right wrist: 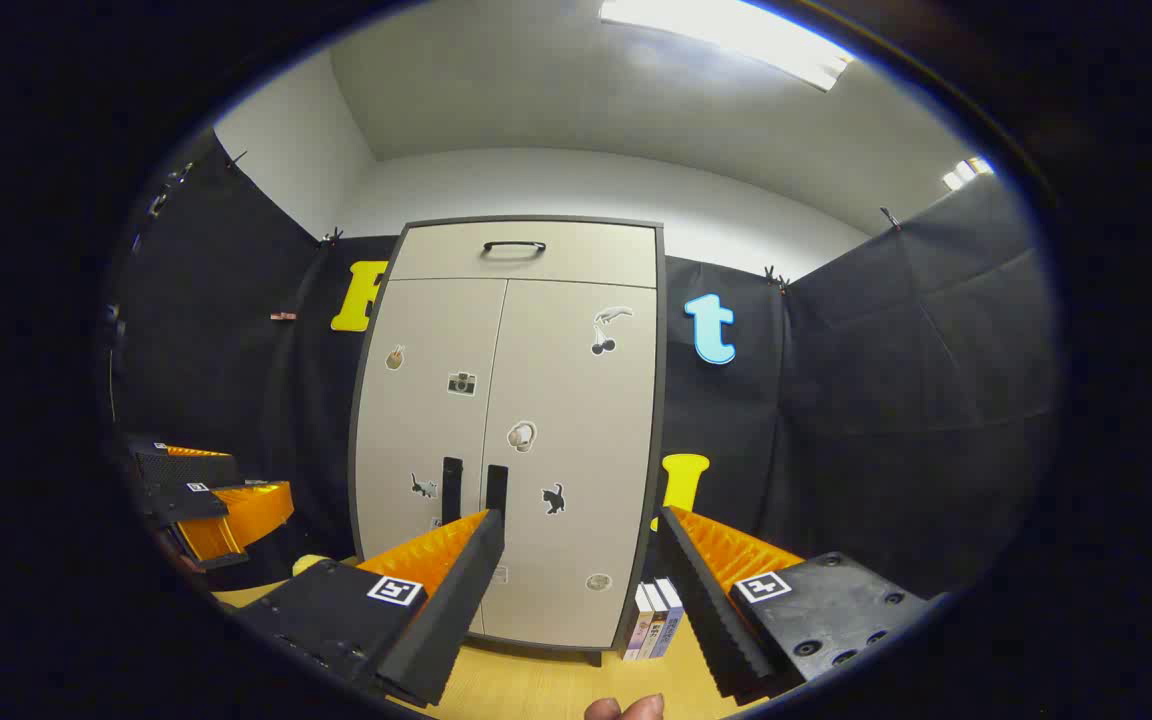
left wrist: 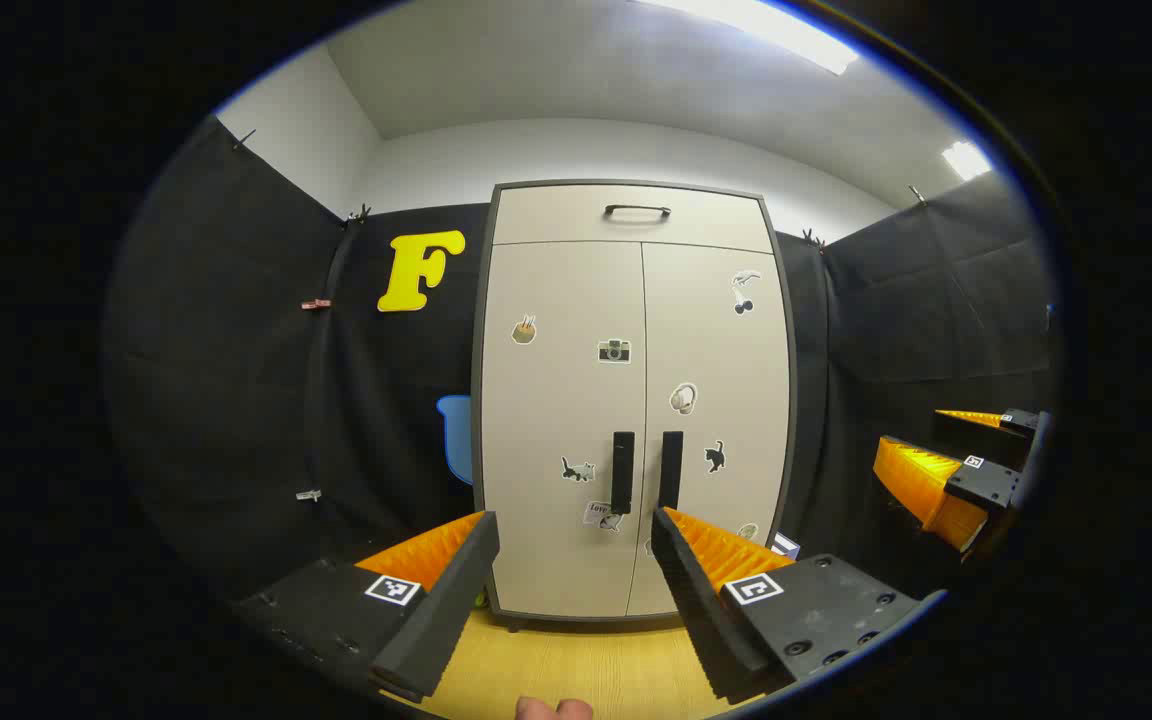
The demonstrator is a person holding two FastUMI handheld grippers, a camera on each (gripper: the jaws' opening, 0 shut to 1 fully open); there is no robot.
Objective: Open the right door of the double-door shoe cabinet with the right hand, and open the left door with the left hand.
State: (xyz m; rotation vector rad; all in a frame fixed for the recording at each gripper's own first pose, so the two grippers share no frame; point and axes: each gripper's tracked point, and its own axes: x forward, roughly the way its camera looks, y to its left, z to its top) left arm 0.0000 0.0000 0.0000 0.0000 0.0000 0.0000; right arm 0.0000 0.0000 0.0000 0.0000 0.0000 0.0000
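The shoe cabinet (right wrist: pixel 506 440) stands shut on the wooden floor (left wrist: pixel 576 665), straight ahead. Its right handle (right wrist: pixel 496 493), upright beside the centre seam, lies ahead-left of the right tool (right wrist: pixel 576 575); the left handle (left wrist: pixel 622 472) sits ahead of the left tool (left wrist: pixel 571 565). Both tools gape wide, empty.

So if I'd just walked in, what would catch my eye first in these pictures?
Probably the tall pale shoe cabinet standing at the back against the black cloth wall, both doors shut and dotted with little stickers, with two dark vertical handles side by side at the middle seam. Next, the open left gripper and right gripper in the foreground, both apart from the cabinet. A few books stand beside its right foot.
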